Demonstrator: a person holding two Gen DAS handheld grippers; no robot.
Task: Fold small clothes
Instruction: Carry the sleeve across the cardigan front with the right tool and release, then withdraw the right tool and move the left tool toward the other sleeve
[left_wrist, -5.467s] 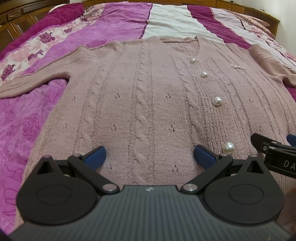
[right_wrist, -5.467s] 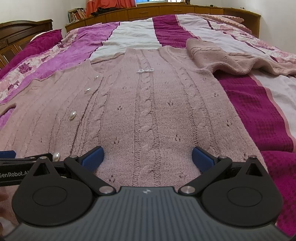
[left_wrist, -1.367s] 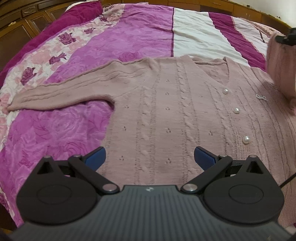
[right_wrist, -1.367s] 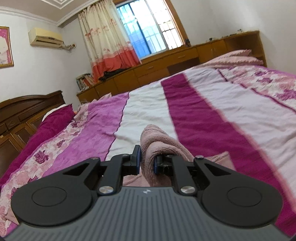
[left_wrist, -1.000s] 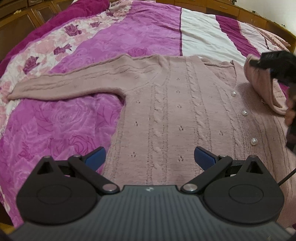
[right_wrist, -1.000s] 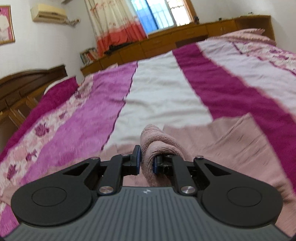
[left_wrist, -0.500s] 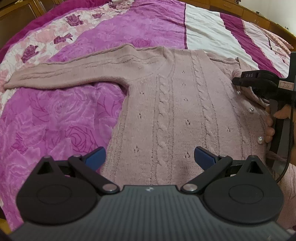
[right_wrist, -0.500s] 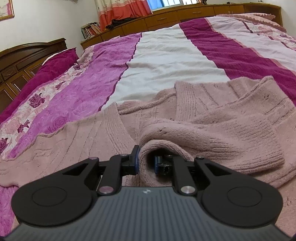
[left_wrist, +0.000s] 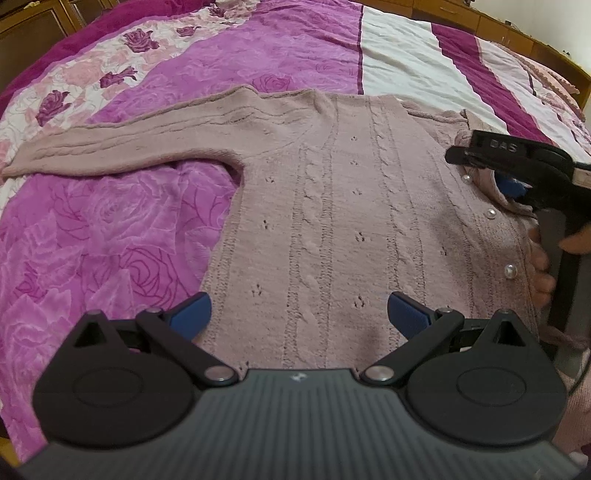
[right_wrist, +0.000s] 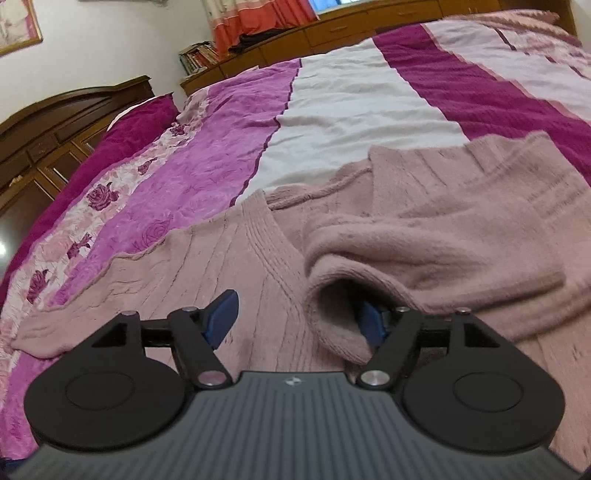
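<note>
A: Left wrist view first. What fills it?

B: The pink knit cardigan (left_wrist: 332, 206) lies flat across the middle of the frame on the striped bedspread (left_wrist: 229, 55). One sleeve (left_wrist: 122, 147) stretches out to the left edge. Pearl buttons (left_wrist: 491, 213) run down the right side.

A: And the left gripper (left_wrist: 298, 314)?

B: At the bottom centre, its blue-tipped fingers (left_wrist: 192, 312) spread wide, holding nothing, above the cardigan's lower part.

A: Anything else at the right?

B: The right gripper (left_wrist: 506, 173) comes in from the right edge, held by a hand (left_wrist: 543, 266). A fold of pink knit sits bunched beneath it beside the buttons. From here I cannot tell how wide its jaws stand.

A: Now the right wrist view.

B: The cardigan (right_wrist: 240, 266) covers the lower half. The other sleeve (right_wrist: 424, 258) is folded over the body, right of centre, with its cuff (right_wrist: 332, 306) toward the camera.

A: The right gripper (right_wrist: 295, 321)?

B: Its jaws are parted. The left finger (right_wrist: 221, 317) is bare over the knit; the right fingertip is tucked into the cuff's opening, so nothing is clamped.

A: Background?

B: A wooden headboard (right_wrist: 74, 110) at upper left, and a low wooden cabinet (right_wrist: 332, 26) along the top under an orange curtain (right_wrist: 258, 18).
</note>
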